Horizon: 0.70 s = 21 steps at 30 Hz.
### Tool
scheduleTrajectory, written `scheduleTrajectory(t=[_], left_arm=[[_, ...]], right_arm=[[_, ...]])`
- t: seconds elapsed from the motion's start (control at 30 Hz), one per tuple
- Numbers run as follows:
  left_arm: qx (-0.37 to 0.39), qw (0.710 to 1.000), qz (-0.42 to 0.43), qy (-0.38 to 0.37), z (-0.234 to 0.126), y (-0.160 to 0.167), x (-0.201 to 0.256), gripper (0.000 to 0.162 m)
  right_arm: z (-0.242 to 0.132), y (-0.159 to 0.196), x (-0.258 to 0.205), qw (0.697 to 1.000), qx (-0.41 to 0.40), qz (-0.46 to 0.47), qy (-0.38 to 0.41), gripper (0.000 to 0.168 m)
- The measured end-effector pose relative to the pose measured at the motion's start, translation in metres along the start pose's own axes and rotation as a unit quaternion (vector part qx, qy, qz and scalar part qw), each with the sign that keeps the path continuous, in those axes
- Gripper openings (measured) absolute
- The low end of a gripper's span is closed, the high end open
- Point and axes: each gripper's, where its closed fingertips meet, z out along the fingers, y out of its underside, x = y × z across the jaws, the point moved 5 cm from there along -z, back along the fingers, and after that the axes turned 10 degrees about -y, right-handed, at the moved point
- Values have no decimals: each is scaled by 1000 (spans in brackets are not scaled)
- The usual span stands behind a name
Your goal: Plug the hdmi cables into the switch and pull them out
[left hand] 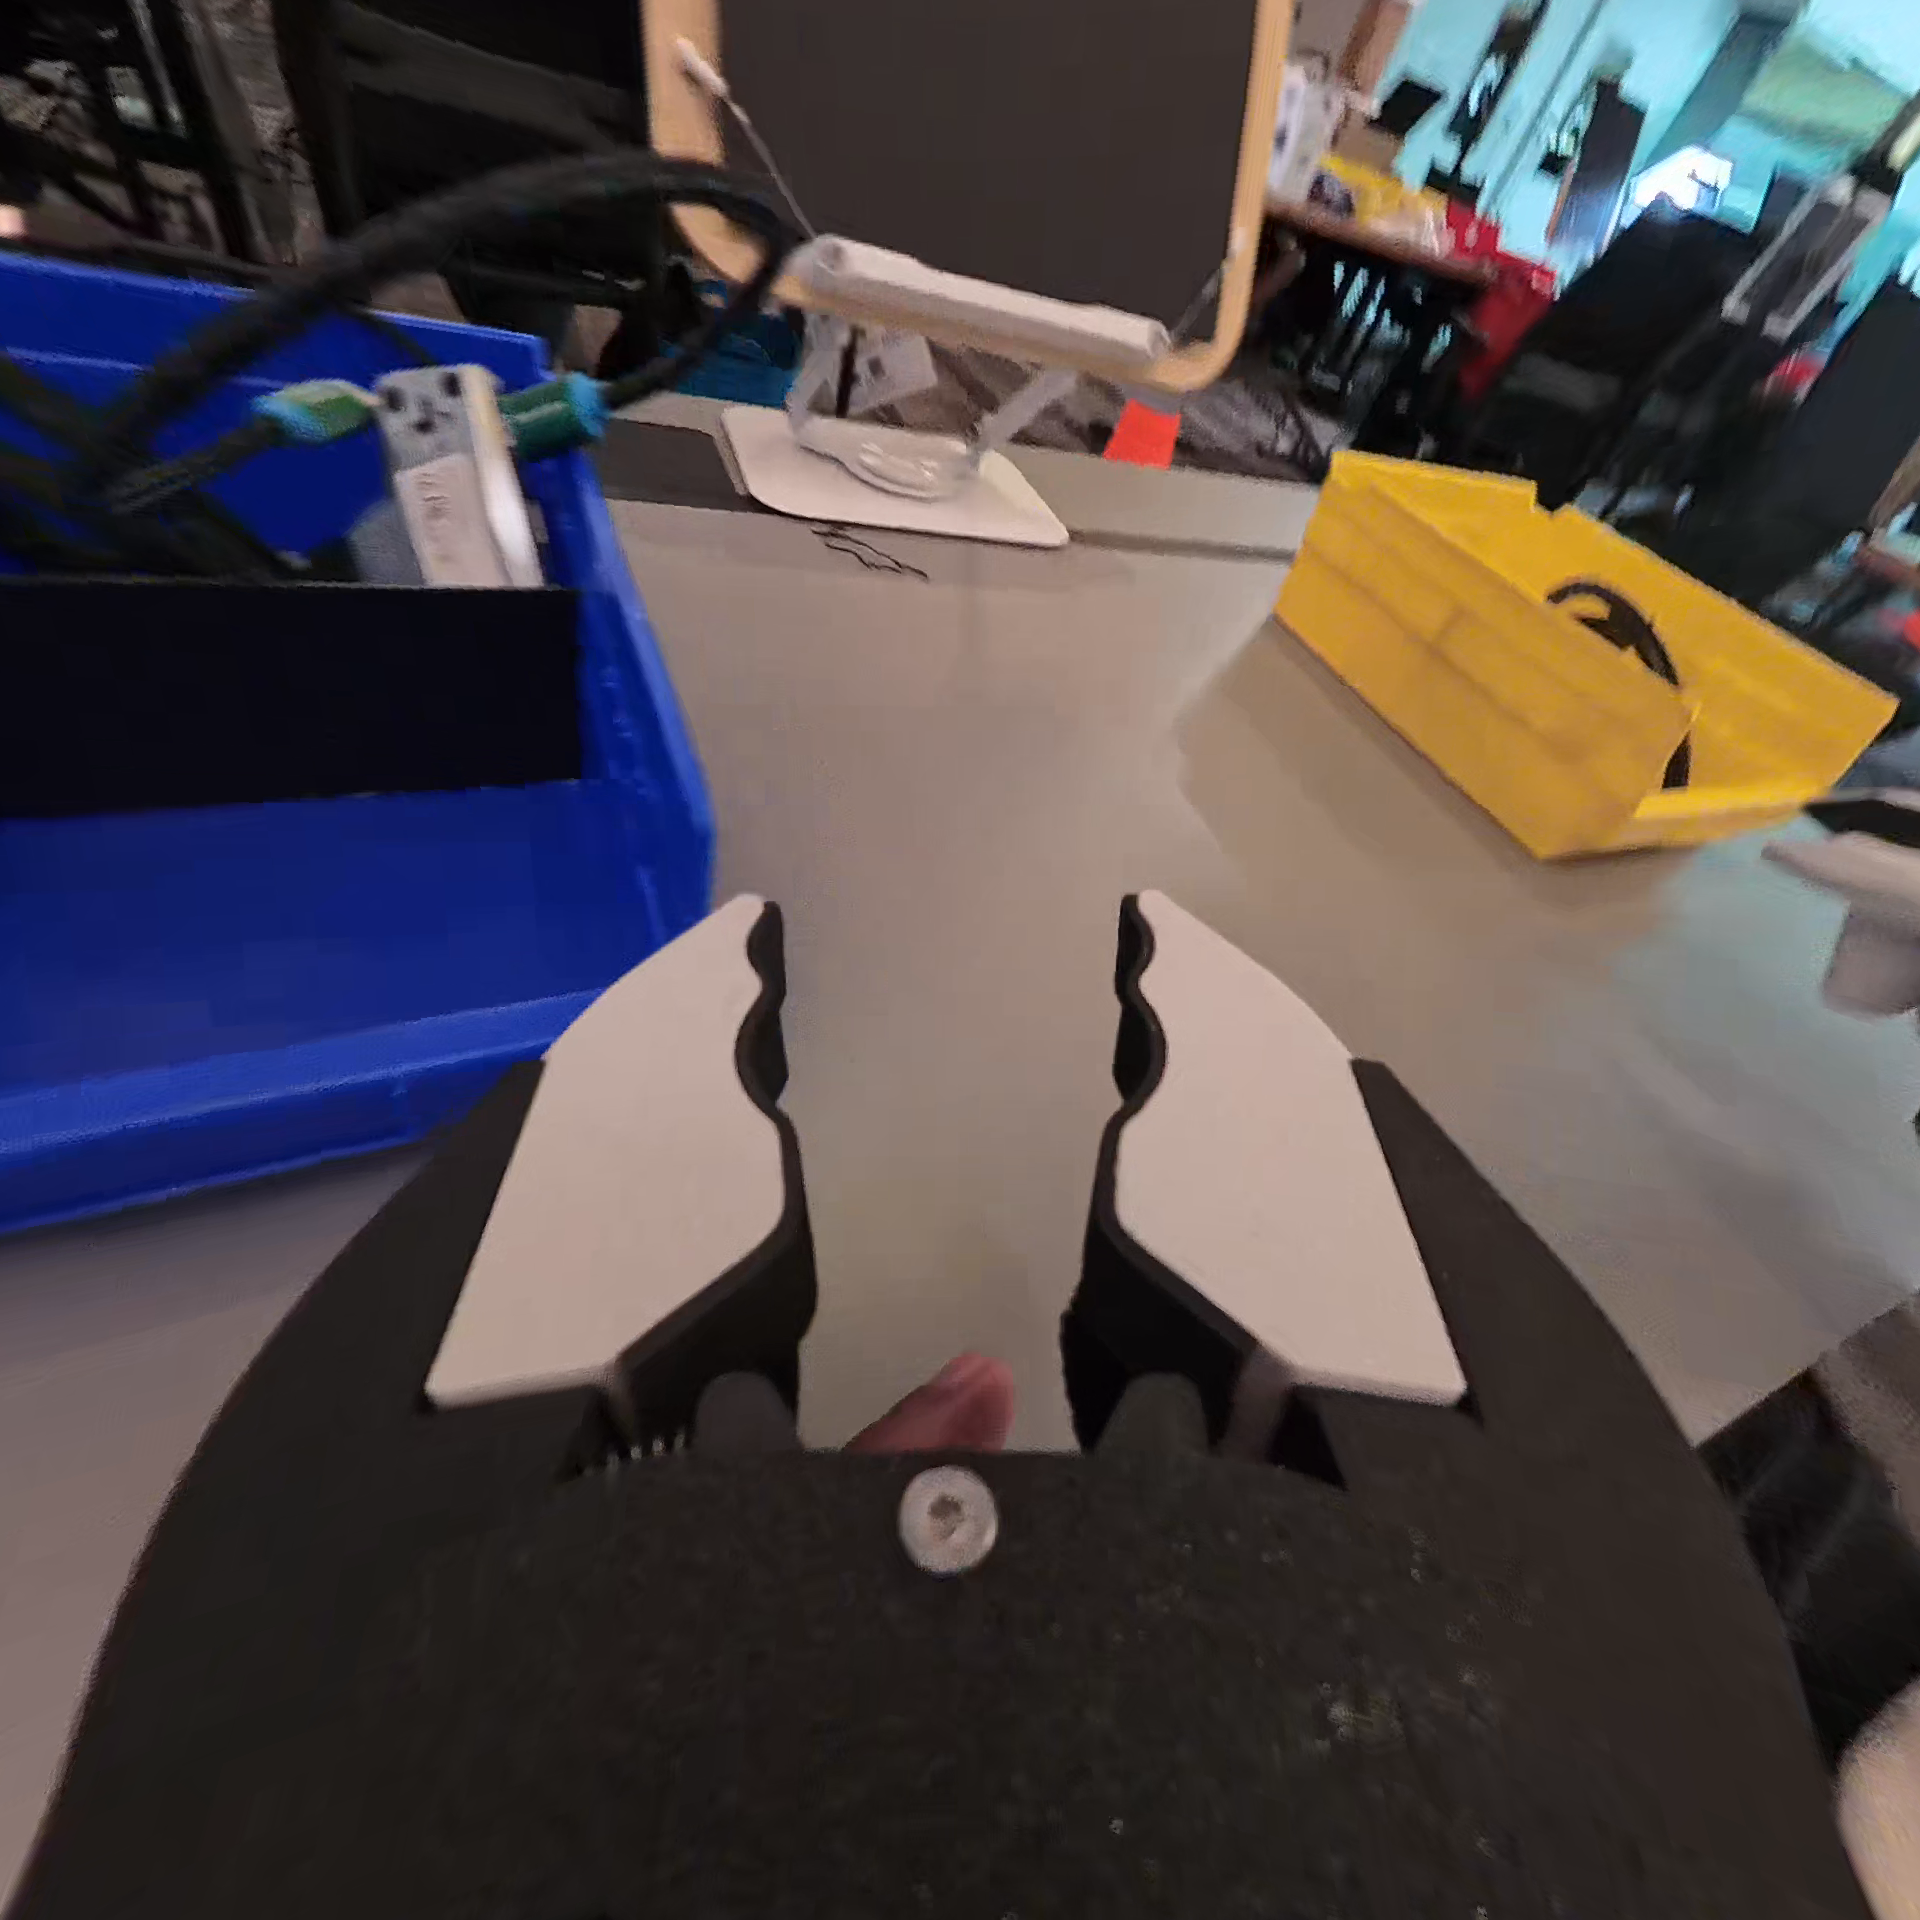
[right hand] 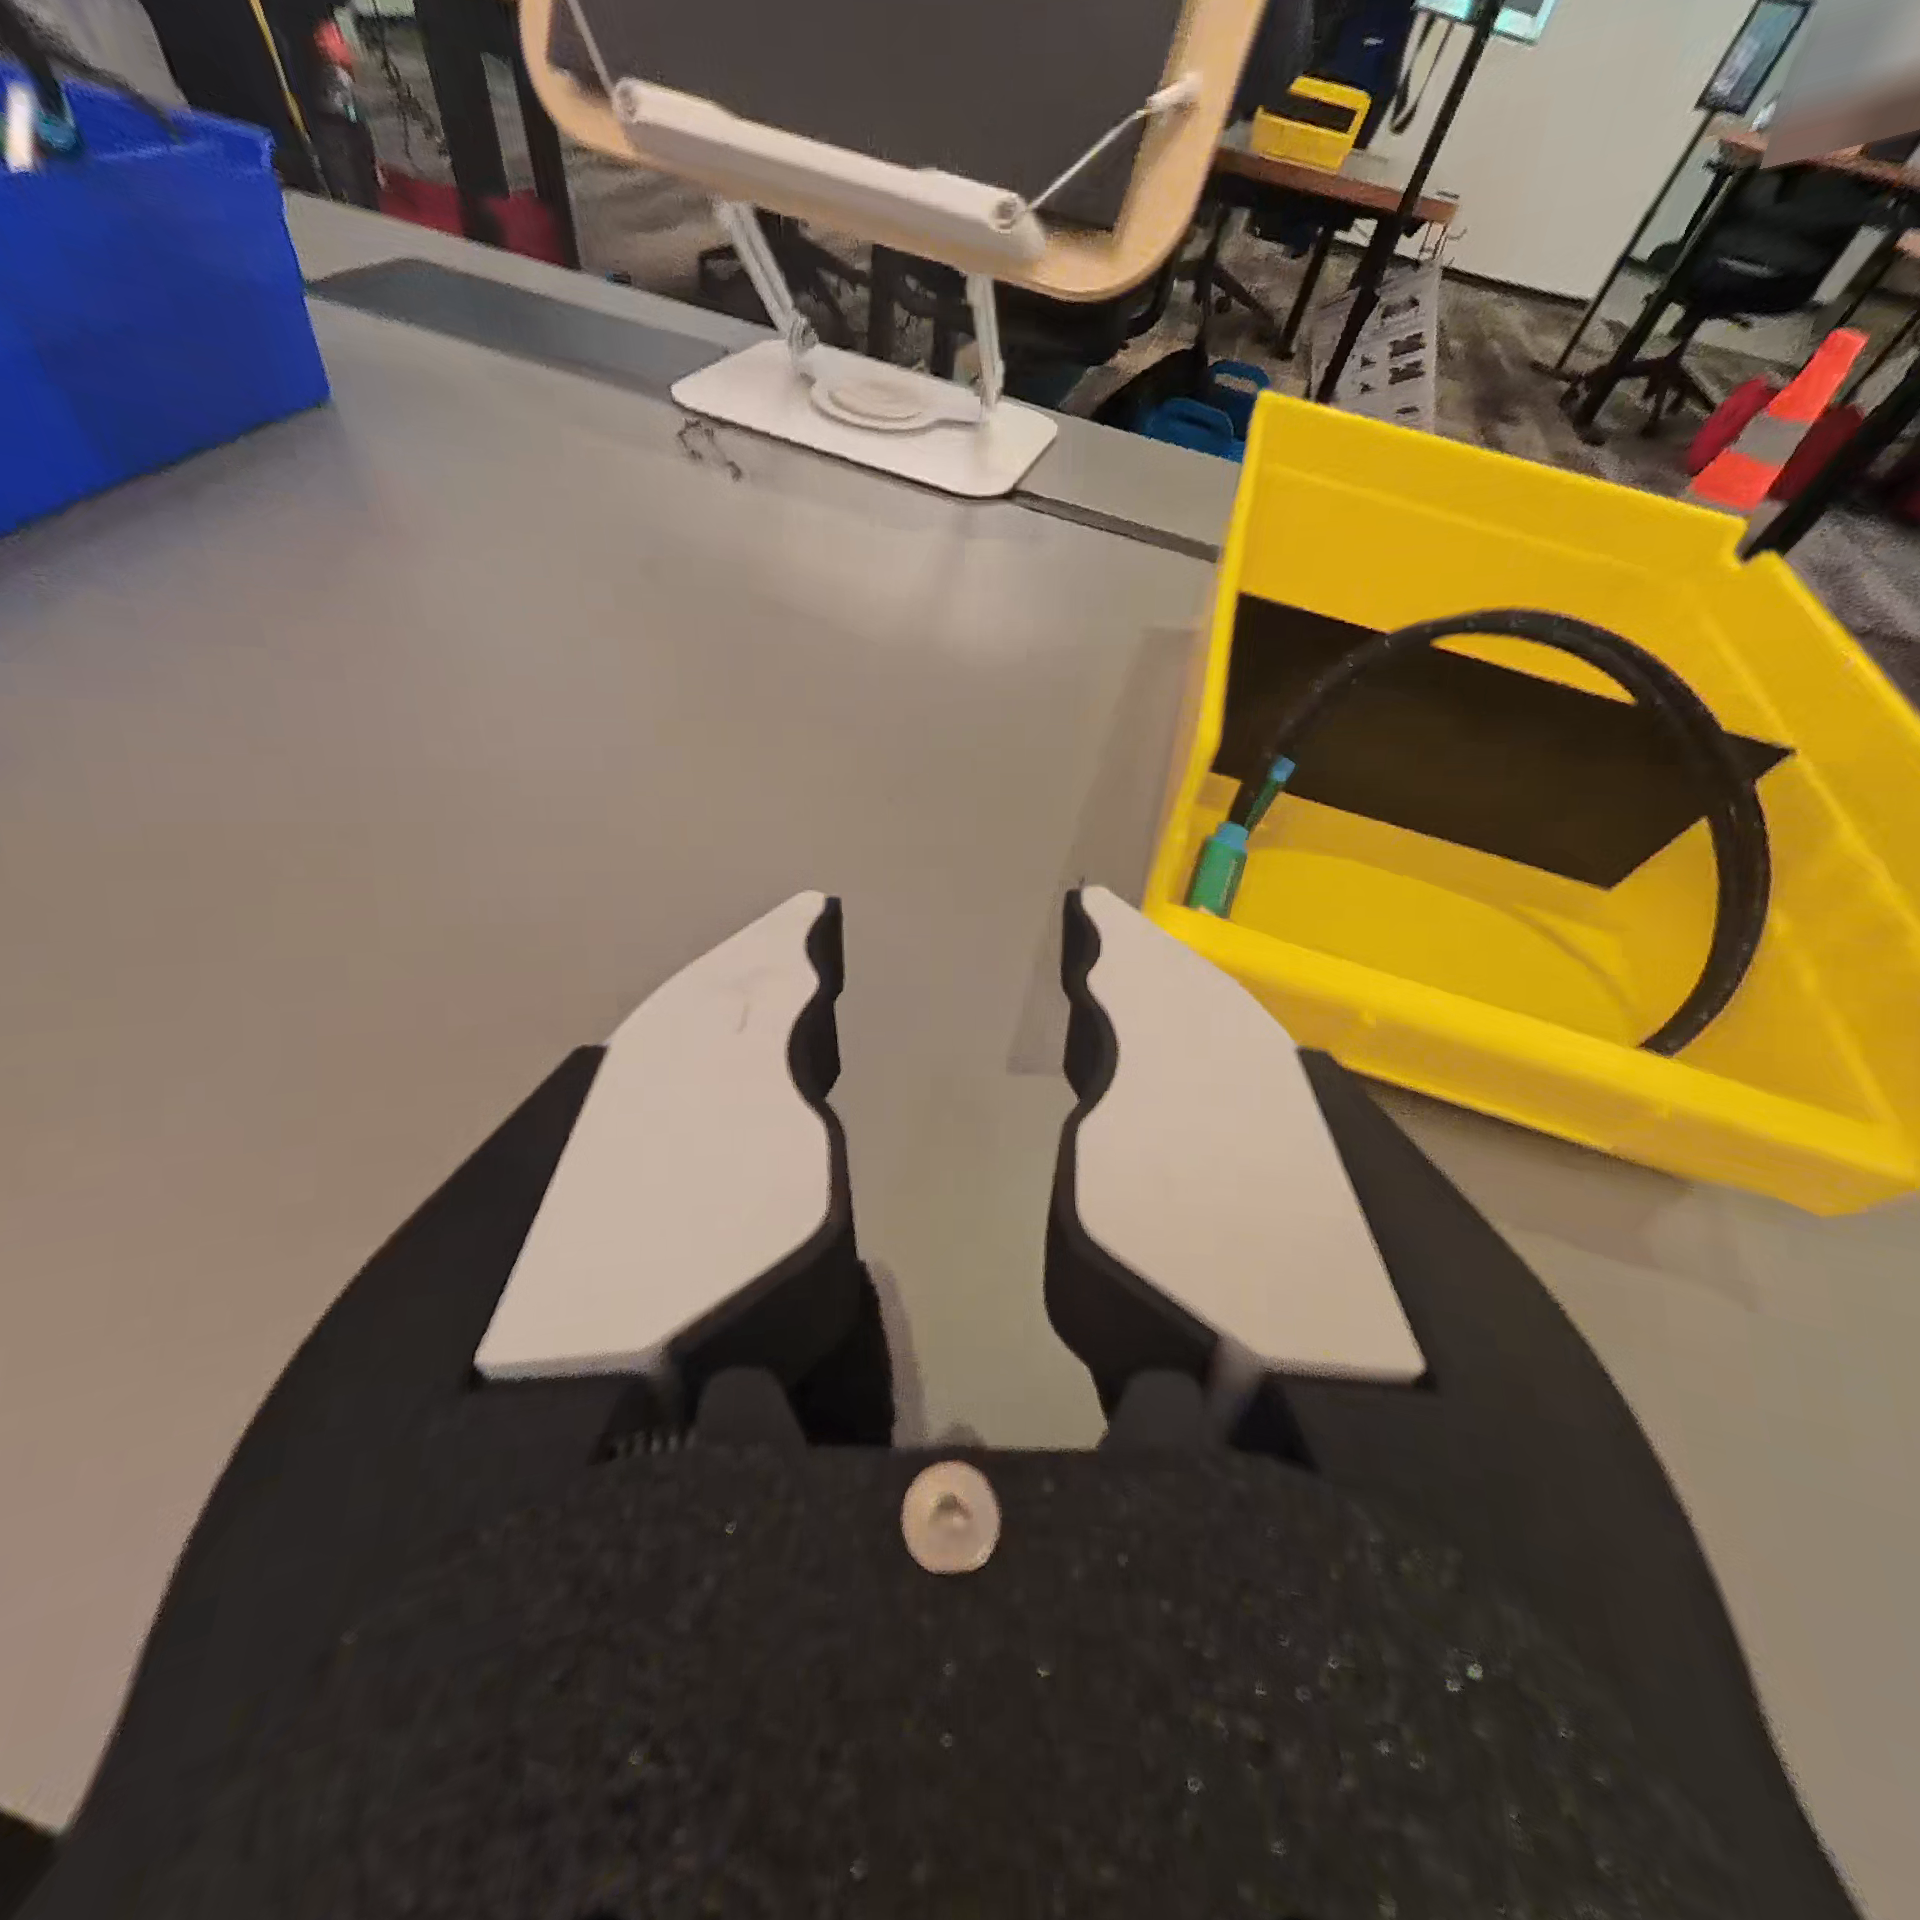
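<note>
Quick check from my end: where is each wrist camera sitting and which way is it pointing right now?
Left wrist view: on the left hand-held gripper, open over the grey table, facing the tablet stand; blue bin left; a fingertip shows.
Right wrist view: on the right hand-held gripper, open, facing the same stand; yellow bin with cable right.
Shared: table, stand, both bins.

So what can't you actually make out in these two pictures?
- Left wrist view: the switch in the blue bin is motion-blurred; its ports are unreadable, so whether the green plugs are fully seated is unclear.
- Left wrist view: the bin's front wall hides its lower contents.
- Right wrist view: the cable in the yellow bin is partly hidden by the front wall, and its plug tip too.
- Right wrist view: the blue bin is cut off by the left edge.
</note>
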Motion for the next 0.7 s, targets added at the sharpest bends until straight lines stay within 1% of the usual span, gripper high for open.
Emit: scheduleTrajectory(t=[0.13, 0.23, 0.43, 0.53, 0.63, 0.7], left_arm=[[-10, 999, 45, 9, 13, 3, 18, 61], [-17, 998, 59, 6, 19, 6, 18, 62], [-47, 998, 36, -1, 24, 15, 0, 63], [-70, 998, 5, -6, 20, 23, -13, 62], [-72, 997, -30, 2, 12, 23, -22, 61], [-64, 997, -30, -8, 7, 23, -29, 61]], right_arm=[[-1, 8, 16, 997, 15, 78, -13, 37], [5, 17, 23, 997, -10, 73, -1, 36], [21, 12, 17, 997, -13, 69, -10, 33], [33, 14, 11, 997, -24, 71, -23, 32], [40, 15, 5, 997, -39, 65, -34, 32], [42, 15, -1, 996, -41, 68, -48, 30]])
